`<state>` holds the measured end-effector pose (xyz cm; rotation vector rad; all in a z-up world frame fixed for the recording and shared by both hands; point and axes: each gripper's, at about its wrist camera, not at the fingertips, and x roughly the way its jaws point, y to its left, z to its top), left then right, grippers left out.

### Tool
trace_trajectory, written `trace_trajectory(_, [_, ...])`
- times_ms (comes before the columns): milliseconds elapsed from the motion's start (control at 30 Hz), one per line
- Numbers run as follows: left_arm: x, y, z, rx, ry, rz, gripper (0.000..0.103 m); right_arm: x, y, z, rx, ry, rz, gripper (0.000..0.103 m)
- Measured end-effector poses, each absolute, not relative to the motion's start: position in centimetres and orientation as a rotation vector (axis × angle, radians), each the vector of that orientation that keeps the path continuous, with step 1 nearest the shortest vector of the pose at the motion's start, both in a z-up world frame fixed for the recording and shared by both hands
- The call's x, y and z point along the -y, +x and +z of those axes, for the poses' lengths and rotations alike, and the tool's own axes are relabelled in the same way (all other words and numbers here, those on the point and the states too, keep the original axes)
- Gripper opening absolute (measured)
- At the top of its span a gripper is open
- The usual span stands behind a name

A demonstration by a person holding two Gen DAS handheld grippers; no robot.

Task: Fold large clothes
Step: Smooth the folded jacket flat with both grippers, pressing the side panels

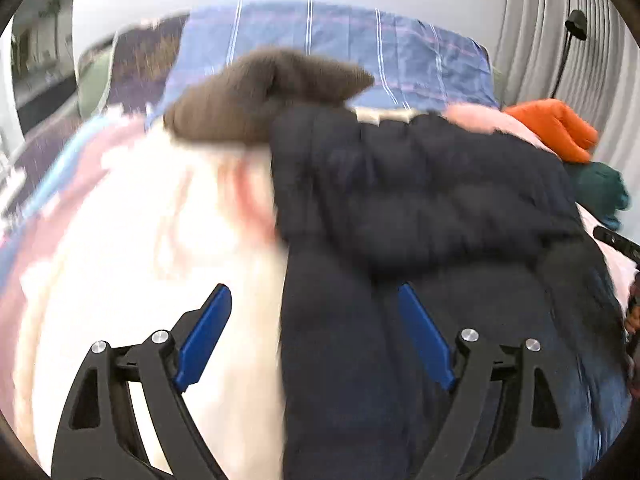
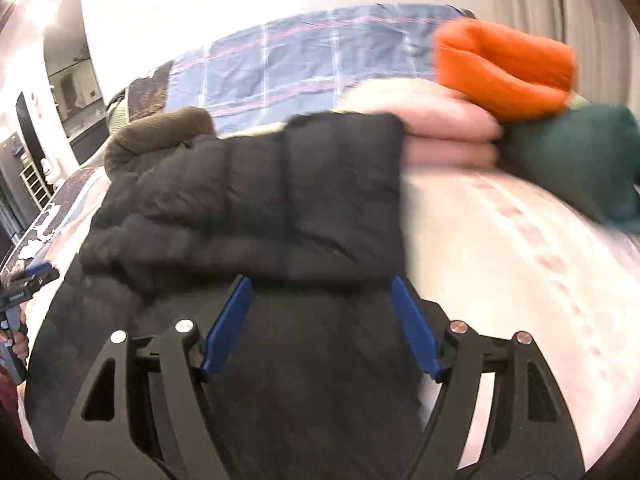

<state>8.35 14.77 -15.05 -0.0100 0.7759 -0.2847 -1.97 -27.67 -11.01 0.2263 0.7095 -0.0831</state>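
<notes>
Jacket: dark quilted jacket [image 1: 420, 200] lying on pale bedspread [image 1: 140, 220], top part folded over.
L gripper [image 1: 316, 300]: jaws standing spread, nothing pinched, hovering over jacket's left edge.
R gripper [image 2: 322, 292]: jaws spread, empty, hovering above jacket.
Nearby: brown garment [image 1: 264, 96], orange knit [image 2: 504, 72], green knit [image 2: 580, 160] sitting past jacket.

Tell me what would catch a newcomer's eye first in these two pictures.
The dark quilted puffer jacket fills the middle of both views, spread over a pale pink bedspread. Behind it to the right lies a bright orange knitted garment above a teal one; a brown fleece piece sits at the jacket's far left.
</notes>
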Motion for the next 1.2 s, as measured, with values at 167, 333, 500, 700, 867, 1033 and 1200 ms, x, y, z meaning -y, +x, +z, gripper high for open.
trace_trajectory(167, [-15.8,3.7,-17.1,-0.828,-0.032,-0.407,0.085,30.6,-7.5,-13.2,-0.766,0.353,-0.05,0.074])
trace_trajectory(333, [-15.5,0.8,-18.3,-0.888,-0.009,-0.488,0.077,30.9,-10.9,-15.4,-0.805,0.513,0.013,0.066])
trace_trajectory(500, [-15.9,-2.6,-19.3,-0.91,0.013,-0.531,0.074,29.8,-15.4,-16.5,-0.8,0.528,0.054,0.065])
trace_trajectory(700, [-18.1,-6.2,-19.8,-0.895,-0.121,-0.582,0.068,29.1,-20.9,-16.7,-0.775,0.588,0.137,0.064])
trace_trajectory(867, [-18.5,-8.7,-19.9,-0.869,-0.205,-0.645,0.052,28.3,-23.1,-16.3,-0.746,0.639,0.257,0.056])
trace_trajectory(1033, [-17.3,-8.7,-18.9,-0.842,-0.21,-0.628,0.011,27.1,-22.2,-15.6,-0.744,0.61,0.279,0.031])
trace_trajectory(1200, [-17.2,-9.5,-13.6,-0.67,-0.245,-0.626,0.005,30.4,-22.3,-12.9,-0.582,0.778,0.307,0.003])
